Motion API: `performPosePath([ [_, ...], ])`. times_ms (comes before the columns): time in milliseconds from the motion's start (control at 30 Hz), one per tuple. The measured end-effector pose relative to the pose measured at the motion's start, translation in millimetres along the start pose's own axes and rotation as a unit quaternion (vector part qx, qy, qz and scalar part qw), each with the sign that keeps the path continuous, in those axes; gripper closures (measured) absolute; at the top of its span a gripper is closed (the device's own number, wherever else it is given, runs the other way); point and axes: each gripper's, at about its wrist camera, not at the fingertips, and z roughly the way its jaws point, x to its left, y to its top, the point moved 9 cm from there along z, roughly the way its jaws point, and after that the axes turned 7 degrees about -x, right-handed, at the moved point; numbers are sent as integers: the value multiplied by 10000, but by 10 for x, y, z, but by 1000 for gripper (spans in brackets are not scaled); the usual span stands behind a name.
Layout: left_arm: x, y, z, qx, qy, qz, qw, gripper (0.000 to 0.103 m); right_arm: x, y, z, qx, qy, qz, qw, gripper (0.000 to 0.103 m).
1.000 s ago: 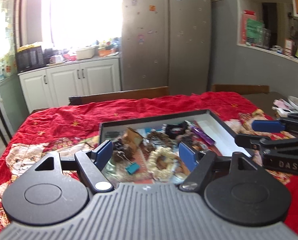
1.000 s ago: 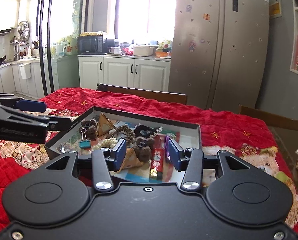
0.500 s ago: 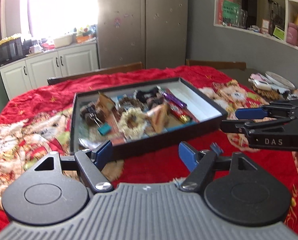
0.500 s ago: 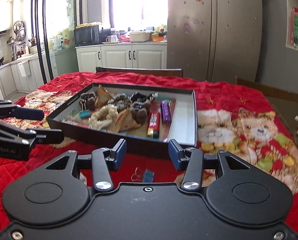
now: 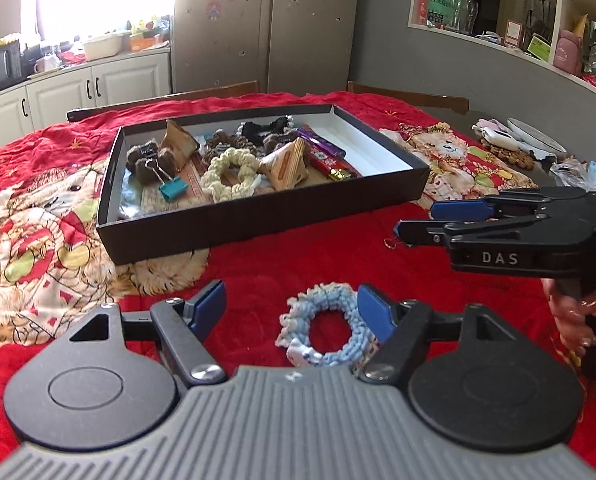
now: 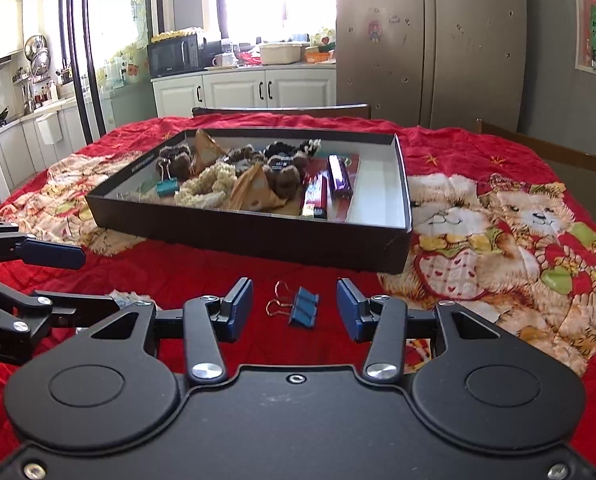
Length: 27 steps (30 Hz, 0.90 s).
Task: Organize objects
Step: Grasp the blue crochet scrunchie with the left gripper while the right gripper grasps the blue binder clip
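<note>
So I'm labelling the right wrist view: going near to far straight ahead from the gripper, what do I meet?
Right gripper with fingers apart → blue binder clip on the red cloth → near wall of the black box → red lighter → purple lighter → chair back.

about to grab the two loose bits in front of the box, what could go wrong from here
1. The blue scrunchie sits off-centre in the open left hand-held gripper, against its right finger, so closing may catch only an edge.
2. The blue binder clip lies flat on the soft red blanket; the open right hand-held gripper could pinch fabric or only the wire handles.
3. The black box is crowded, so drops may land on other items.
</note>
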Motion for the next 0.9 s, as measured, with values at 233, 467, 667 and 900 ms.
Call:
performPosePath([
  [233, -7, -72, 34, 96, -120, -82, 9998, 30, 9, -113, 101, 123, -58, -93, 9999, 60],
  [467, -26, -135, 90, 186, -183, -117, 9996, 38, -22, -128, 152, 134, -117, -62, 9998, 60],
  [667, -9, -201, 140, 291, -84, -113, 9995, 45, -35, -142, 203, 174, -150, -53, 9997, 62],
  [900, -15, -204, 149, 276, 14, 11, 9996, 66, -37, -154, 230, 217, -151, -54, 9996, 70],
])
